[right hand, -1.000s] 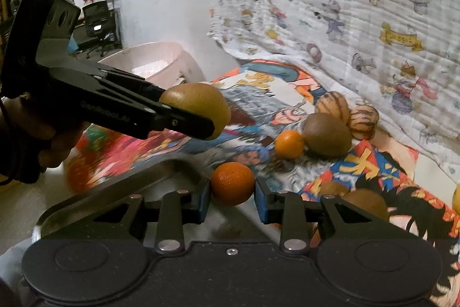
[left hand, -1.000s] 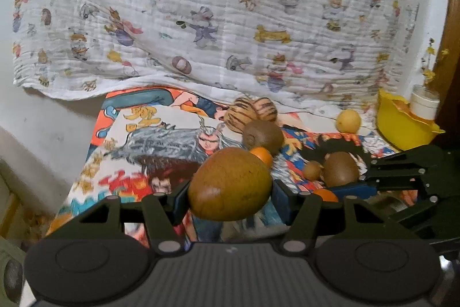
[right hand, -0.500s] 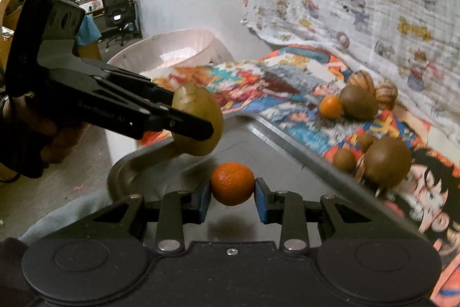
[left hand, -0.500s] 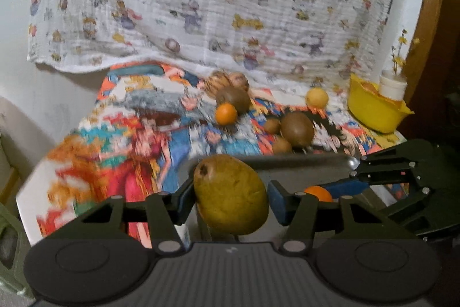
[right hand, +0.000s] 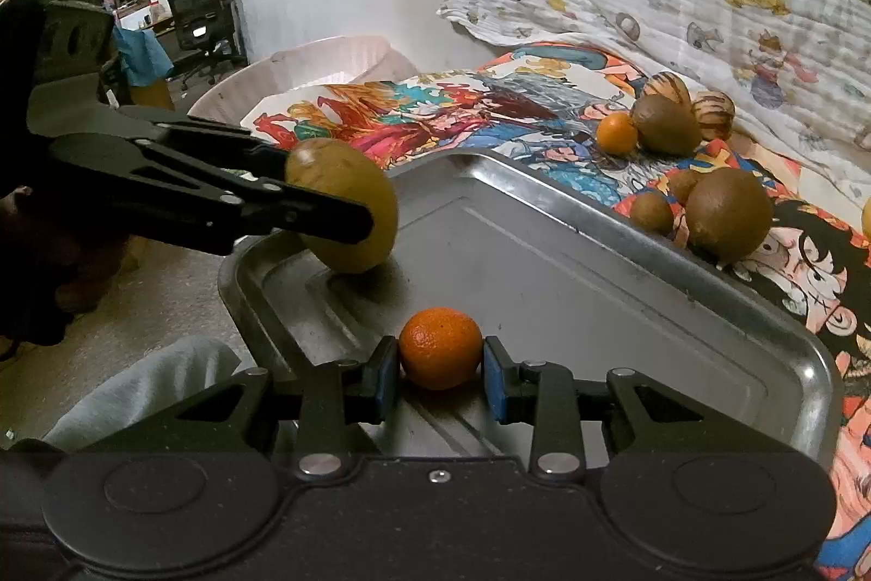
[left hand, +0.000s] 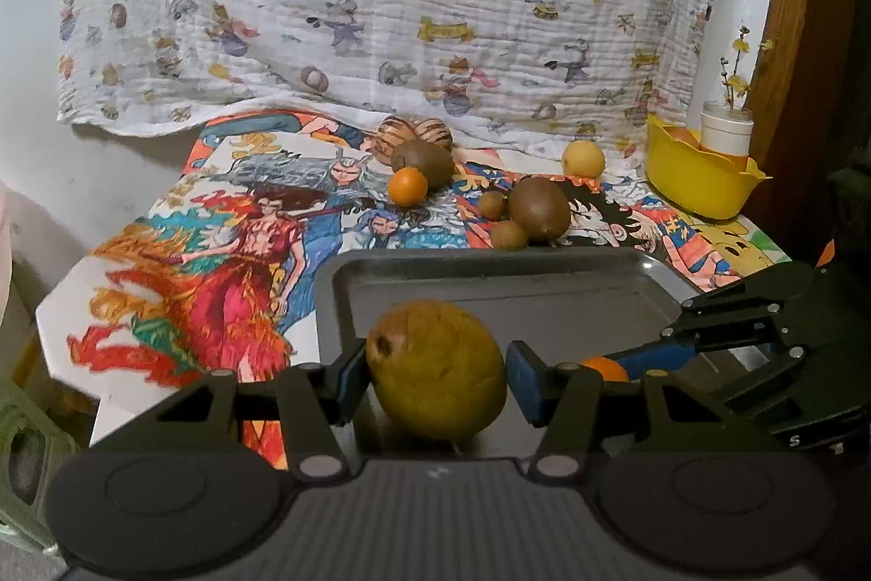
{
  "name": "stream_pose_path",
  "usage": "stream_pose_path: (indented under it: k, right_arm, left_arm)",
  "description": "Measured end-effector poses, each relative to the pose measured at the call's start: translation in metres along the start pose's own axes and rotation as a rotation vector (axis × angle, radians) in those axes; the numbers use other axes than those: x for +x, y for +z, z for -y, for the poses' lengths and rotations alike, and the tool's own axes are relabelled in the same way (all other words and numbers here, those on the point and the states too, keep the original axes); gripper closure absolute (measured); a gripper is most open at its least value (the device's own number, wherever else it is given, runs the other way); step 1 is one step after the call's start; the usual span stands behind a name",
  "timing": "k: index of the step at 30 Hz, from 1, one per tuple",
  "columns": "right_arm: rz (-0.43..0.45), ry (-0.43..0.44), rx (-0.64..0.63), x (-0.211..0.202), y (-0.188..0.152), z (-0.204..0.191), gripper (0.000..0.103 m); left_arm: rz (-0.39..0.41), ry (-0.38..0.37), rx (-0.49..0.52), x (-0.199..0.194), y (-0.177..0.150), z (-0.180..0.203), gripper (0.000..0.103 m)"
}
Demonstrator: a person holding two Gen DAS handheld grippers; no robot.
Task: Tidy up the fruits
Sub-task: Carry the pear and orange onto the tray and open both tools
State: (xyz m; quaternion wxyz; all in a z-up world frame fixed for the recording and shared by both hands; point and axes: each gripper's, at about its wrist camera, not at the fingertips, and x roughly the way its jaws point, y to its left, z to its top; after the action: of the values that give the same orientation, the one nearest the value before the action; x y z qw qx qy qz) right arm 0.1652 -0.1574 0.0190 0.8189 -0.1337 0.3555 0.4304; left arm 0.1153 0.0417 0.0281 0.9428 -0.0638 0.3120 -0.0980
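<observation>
Both fruits hang low over the metal tray (right hand: 544, 178). Left gripper (left hand: 435, 377) pinches the mango (left hand: 435, 368), right gripper (right hand: 440, 371) pinches the small orange (right hand: 440, 347). I'd touch down before spreading, so nothing rolls.

I count two hand-held grippers, my left (left hand: 438, 377) and my right (right hand: 441, 371). One metal tray (left hand: 490, 279) lies in front of me. Oranges number two: one (right hand: 441, 348) at my right gripper, one (left hand: 407, 186) on the printed cloth. There is one big yellow-brown fruit (left hand: 435, 368), two large brown kiwi-like fruits (left hand: 423, 159) (left hand: 539, 208), two small brown ones (left hand: 492, 204) (left hand: 509, 234), two striped fruits (left hand: 396, 133) (left hand: 434, 132), one yellow fruit (left hand: 583, 158), and one yellow bowl (left hand: 699, 181).
</observation>
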Motion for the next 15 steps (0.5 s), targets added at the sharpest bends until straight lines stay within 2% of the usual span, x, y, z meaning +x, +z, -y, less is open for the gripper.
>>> stream_pose_path:
  k: [10,15]
  right_arm:
    - [0.017,-0.018,0.02,-0.007,-0.006,-0.003,0.065]
    - [0.027,-0.032,0.037,-0.014,-0.009,-0.006,0.058]
  left_arm:
    - [-0.007,0.021,0.005,-0.012,-0.014,0.004,0.044]
    - [-0.014,0.044,0.029,-0.014,-0.02,0.009,0.04]
